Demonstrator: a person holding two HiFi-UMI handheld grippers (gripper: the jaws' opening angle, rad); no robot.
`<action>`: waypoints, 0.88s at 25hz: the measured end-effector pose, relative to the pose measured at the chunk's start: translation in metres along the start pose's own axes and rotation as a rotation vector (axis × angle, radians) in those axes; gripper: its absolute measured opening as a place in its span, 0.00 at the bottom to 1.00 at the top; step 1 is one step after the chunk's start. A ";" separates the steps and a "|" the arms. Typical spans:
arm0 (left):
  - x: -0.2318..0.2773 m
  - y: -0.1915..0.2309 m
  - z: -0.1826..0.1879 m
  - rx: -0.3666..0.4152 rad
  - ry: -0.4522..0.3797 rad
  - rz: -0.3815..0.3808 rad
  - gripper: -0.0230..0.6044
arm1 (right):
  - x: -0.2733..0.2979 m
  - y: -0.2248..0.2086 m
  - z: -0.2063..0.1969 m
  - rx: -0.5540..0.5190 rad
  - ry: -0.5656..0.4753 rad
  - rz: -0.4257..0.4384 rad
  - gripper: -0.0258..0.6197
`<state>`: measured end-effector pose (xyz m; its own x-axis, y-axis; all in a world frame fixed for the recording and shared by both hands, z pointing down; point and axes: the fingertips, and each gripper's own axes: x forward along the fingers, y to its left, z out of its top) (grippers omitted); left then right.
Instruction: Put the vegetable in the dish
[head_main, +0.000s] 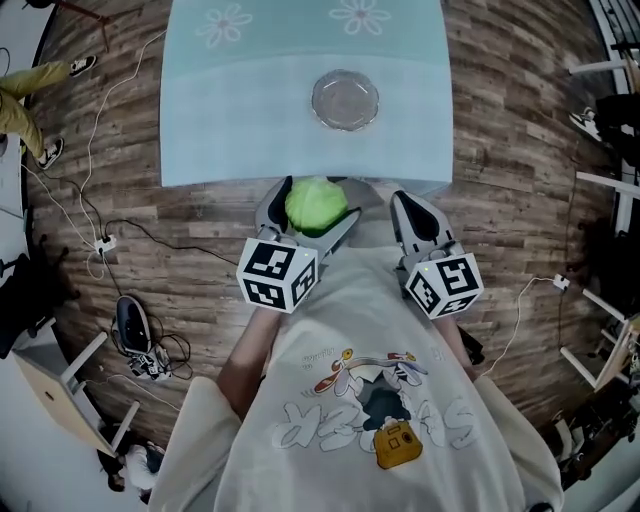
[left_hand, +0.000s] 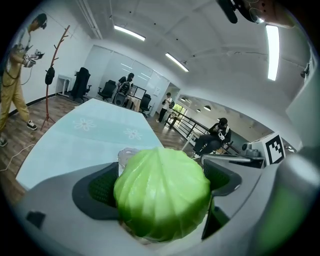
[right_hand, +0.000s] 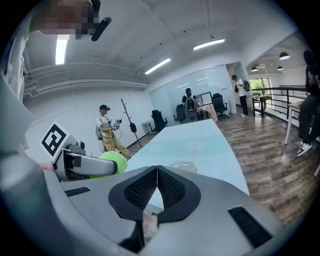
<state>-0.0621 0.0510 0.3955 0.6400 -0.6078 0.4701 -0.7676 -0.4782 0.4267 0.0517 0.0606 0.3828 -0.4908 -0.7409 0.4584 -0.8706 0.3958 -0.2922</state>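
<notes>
A round green cabbage (head_main: 315, 205) is clamped between the jaws of my left gripper (head_main: 312, 208), held in the air just short of the table's near edge. It fills the left gripper view as a leafy green ball (left_hand: 162, 196). The clear glass dish (head_main: 345, 99) sits farther out on the pale blue tablecloth (head_main: 230, 110), and its rim peeks out behind the cabbage (left_hand: 125, 154). My right gripper (head_main: 412, 205) is beside the left one, jaws pressed together with nothing in them (right_hand: 157, 176). From there the cabbage (right_hand: 112, 161) and dish (right_hand: 183, 165) both show.
The table (head_main: 420, 150) stands on a wood floor with cables (head_main: 100, 240) and shoes (head_main: 133, 330) at the left. Chairs and racks (head_main: 610, 330) line the right side. Several people stand or sit in the office behind the table (left_hand: 20, 75).
</notes>
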 end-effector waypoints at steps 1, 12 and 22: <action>0.006 0.001 0.004 0.007 0.003 0.001 0.89 | 0.006 -0.004 0.005 -0.006 -0.003 0.008 0.07; 0.051 0.017 0.043 0.052 0.012 0.052 0.89 | 0.060 -0.030 0.048 -0.048 0.000 0.100 0.07; 0.107 0.039 0.049 0.035 0.066 0.094 0.89 | 0.095 -0.063 0.053 -0.132 0.078 0.164 0.07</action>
<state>-0.0257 -0.0634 0.4246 0.5655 -0.6083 0.5570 -0.8241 -0.4438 0.3520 0.0619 -0.0636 0.4003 -0.6226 -0.6191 0.4787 -0.7737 0.5785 -0.2583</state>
